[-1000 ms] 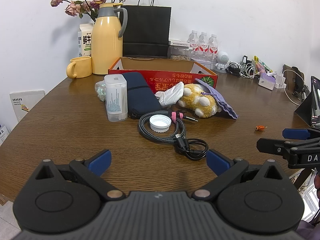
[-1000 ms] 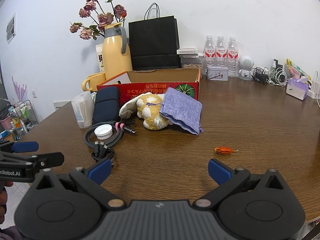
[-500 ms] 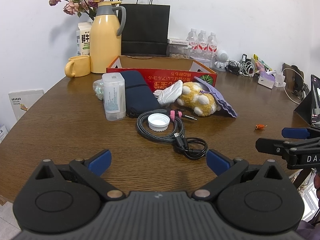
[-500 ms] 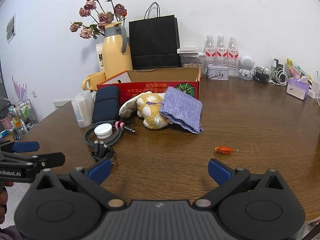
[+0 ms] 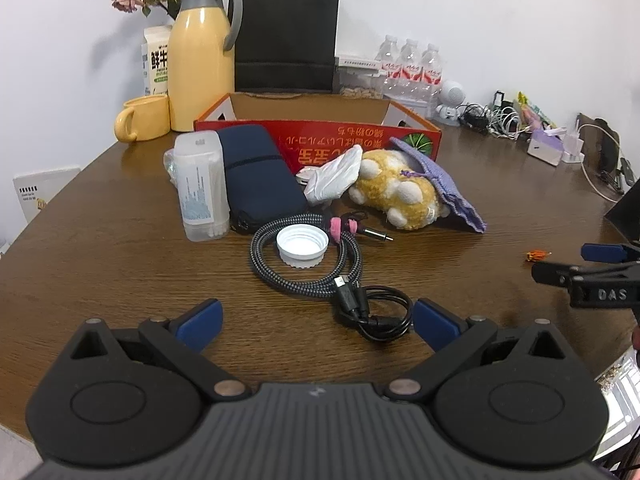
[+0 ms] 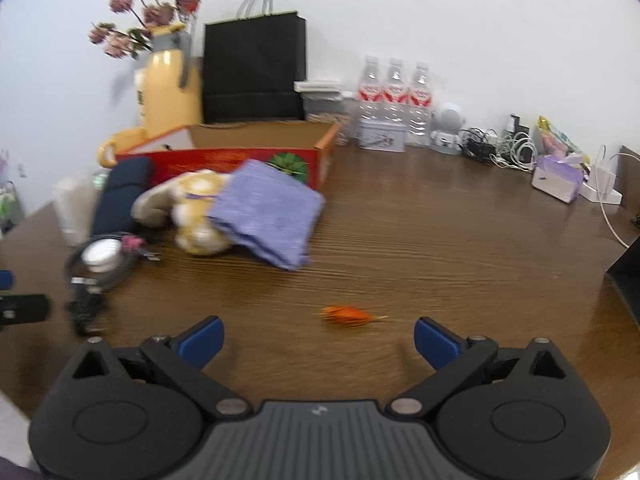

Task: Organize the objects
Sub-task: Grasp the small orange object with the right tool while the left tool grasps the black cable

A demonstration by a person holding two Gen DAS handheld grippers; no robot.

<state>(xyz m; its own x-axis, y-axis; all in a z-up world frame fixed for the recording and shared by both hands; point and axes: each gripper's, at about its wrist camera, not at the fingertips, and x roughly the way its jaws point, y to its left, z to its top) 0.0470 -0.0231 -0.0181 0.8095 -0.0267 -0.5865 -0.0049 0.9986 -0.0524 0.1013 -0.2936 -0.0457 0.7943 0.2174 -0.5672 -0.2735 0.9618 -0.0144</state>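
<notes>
1. The left gripper [image 5: 316,318] hangs low over the near edge of the wooden table [image 5: 100,264], its blue-tipped fingers [image 5: 199,318] spread wide with nothing between them.
2. Far left of the cluster, a clear plastic container [image 5: 202,190] stands upright, with a dark blue pouch [image 5: 258,176] lying just beside it on its right.
3. In front of these lies a coiled braided cable [image 5: 304,264]; a white bottle cap [image 5: 303,246] sits open side up inside the coil, and a thinner black cable [image 5: 378,308] is looped at the coil's near end, just ahead of the left gripper.
4. Behind the cluster is an open red cardboard box [image 5: 320,136], its front wall printed with upside-down lettering.
5. Right of the pouch, a crumpled white bag [image 5: 334,176] rests against a yellow plush toy [image 5: 400,192], which lies partly under a purple cloth pouch [image 6: 268,210].
6. Well apart to the right, a small orange object [image 6: 346,314] lies alone on the bare wood.
7. The right gripper [image 6: 318,340] is just short of that orange object, fingers [image 6: 434,342] parted wide and holding nothing; the view is motion-blurred.
</notes>
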